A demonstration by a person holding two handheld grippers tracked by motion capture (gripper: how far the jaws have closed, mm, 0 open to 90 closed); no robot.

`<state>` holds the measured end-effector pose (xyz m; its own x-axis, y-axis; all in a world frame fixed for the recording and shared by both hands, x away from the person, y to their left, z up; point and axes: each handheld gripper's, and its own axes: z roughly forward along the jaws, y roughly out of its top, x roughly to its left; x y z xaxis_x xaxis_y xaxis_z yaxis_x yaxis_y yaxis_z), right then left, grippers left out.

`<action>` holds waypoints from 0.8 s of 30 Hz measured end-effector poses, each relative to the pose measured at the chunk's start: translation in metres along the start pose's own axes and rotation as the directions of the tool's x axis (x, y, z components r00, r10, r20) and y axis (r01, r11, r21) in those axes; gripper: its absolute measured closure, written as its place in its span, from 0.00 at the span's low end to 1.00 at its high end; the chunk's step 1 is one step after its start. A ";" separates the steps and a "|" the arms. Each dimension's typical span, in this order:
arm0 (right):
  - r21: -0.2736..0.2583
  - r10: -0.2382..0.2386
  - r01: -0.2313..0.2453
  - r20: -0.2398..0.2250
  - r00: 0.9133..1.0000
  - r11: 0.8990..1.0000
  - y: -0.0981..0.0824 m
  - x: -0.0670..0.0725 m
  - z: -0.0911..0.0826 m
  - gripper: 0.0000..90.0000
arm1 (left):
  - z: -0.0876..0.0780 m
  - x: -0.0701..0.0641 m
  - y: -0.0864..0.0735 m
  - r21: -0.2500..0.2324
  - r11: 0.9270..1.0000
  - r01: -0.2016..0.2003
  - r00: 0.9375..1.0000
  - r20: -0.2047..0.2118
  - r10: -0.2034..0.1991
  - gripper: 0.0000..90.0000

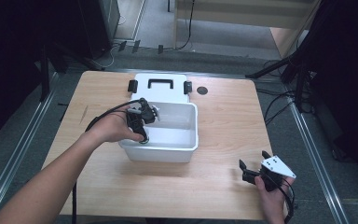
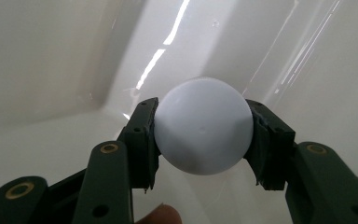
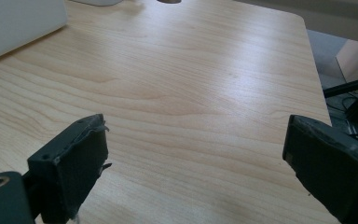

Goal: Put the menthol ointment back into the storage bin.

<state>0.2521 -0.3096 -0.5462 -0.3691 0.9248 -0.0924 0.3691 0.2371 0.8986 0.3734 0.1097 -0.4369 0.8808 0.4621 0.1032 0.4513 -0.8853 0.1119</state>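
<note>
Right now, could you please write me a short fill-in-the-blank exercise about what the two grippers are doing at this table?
1. The left gripper is shut on a white ____.
2. That gripper reaches inside the white plastic ____, whose lid lies flat behind it.
3. The right gripper hovers over the wooden table with its jaws ____.

Missing words: ball; bin; open

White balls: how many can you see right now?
1. The white ball is clamped in the left gripper, inside the white bin. Others may be hidden behind the hand.
</note>
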 end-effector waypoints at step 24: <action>0.001 -0.007 0.007 -0.001 1.000 1.000 0.000 0.000 0.000 0.08 | 0.027 -0.005 0.003 0.110 0.993 0.052 0.998 0.026 -0.055 0.56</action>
<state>0.2522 -0.3094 -0.5462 -0.3725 0.9228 -0.0984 0.3671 0.2439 0.8976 0.3742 0.1031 -0.4639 0.8580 0.5087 0.0714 0.5095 -0.8604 0.0081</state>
